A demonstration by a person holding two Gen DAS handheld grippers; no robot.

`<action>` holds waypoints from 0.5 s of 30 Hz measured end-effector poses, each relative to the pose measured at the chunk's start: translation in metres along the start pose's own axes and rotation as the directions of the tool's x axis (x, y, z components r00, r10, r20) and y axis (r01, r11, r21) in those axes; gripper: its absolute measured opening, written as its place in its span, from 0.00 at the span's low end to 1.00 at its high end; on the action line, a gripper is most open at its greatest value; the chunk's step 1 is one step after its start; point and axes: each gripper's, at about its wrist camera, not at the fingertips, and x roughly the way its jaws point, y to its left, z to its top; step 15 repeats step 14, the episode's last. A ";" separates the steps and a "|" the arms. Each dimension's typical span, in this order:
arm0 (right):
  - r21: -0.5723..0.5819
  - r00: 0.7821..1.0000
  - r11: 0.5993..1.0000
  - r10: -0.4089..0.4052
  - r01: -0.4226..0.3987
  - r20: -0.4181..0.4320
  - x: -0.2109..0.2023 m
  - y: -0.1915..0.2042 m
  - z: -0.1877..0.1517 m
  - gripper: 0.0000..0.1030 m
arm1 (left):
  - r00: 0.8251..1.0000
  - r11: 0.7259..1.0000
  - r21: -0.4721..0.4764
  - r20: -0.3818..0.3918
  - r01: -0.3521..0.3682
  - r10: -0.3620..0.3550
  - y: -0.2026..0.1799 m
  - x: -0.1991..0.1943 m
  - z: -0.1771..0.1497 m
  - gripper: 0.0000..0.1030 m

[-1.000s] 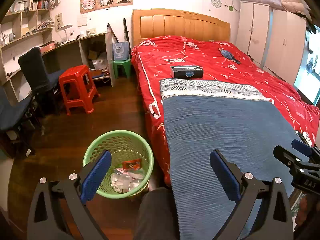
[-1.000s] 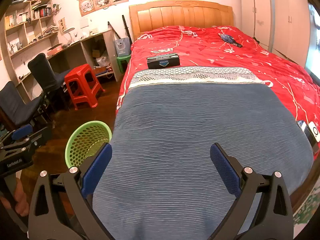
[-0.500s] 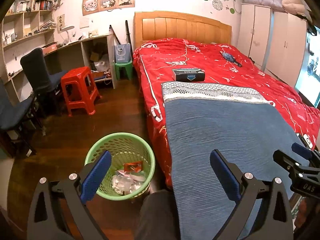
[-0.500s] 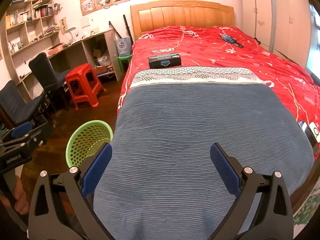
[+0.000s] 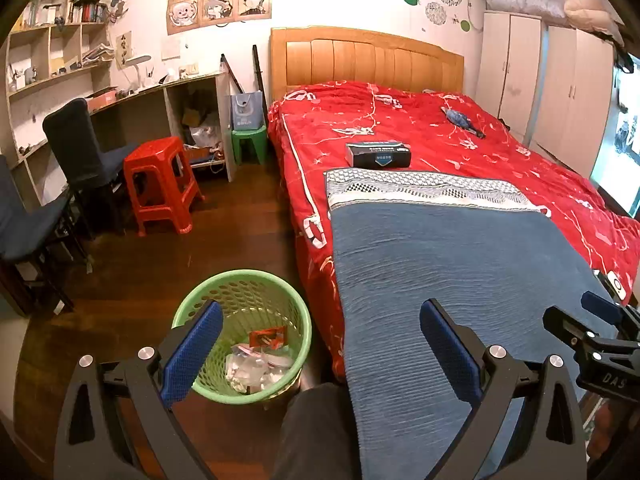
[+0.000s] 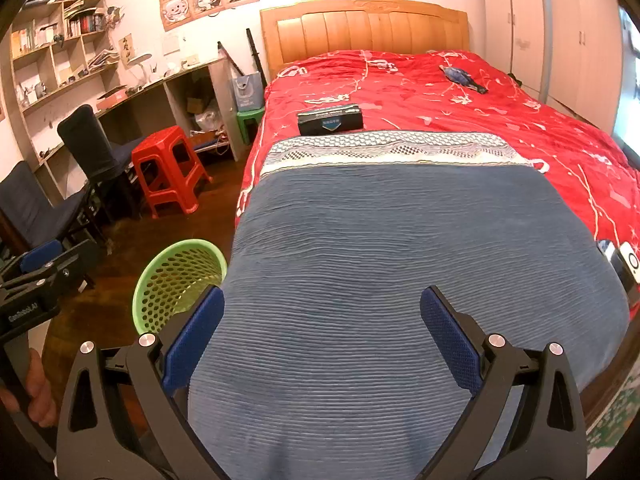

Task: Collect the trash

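A green mesh trash basket [image 5: 192, 304] stands on the wood floor beside the bed, with clear wrappers and a red packet [image 5: 267, 337] inside. It also shows in the right wrist view [image 6: 160, 280]. My left gripper [image 5: 320, 348] is open and empty, held above the basket and the bed's corner. My right gripper [image 6: 322, 332] is open and empty over the blue blanket [image 6: 400, 248]. A black box [image 5: 378, 155] and a small blue-grey object [image 5: 460, 119] lie on the red bedspread [image 5: 500, 160].
A red stool [image 5: 160, 184], a green stool [image 5: 250, 144], dark chairs [image 5: 84, 148] and a desk with shelves stand at the left. Wardrobes [image 5: 552, 92] line the right wall. A phone [image 6: 628, 264] lies at the bed's right edge.
Both views have shifted slightly, as the grippers tilted or drew back a little. Both grippers stay open and empty.
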 end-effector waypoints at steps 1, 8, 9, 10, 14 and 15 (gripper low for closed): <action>0.000 1.000 1.000 0.001 -0.001 0.001 0.000 0.000 0.000 0.94 | 1.000 1.000 0.003 0.005 -0.004 0.004 0.000 -0.001 0.000 0.93; 0.002 1.000 1.000 0.004 -0.004 -0.004 0.001 0.000 -0.002 0.94 | 1.000 1.000 0.009 0.001 -0.004 0.004 -0.001 -0.001 0.001 0.93; 0.002 1.000 1.000 0.004 -0.004 -0.005 0.001 0.000 -0.002 0.94 | 1.000 1.000 0.007 -0.002 -0.002 0.002 0.000 -0.001 0.002 0.93; 0.003 1.000 1.000 0.004 -0.004 -0.005 0.001 0.001 -0.002 0.94 | 1.000 1.000 0.003 -0.003 -0.001 0.001 0.000 0.000 0.002 0.93; 0.007 1.000 1.000 0.008 -0.008 -0.007 0.003 0.000 -0.003 0.94 | 1.000 1.000 -0.005 -0.006 0.002 -0.002 0.003 0.000 0.002 0.93; 0.007 1.000 1.000 0.008 -0.008 -0.007 0.003 0.000 -0.003 0.94 | 1.000 1.000 -0.005 -0.006 0.002 -0.002 0.003 0.000 0.002 0.93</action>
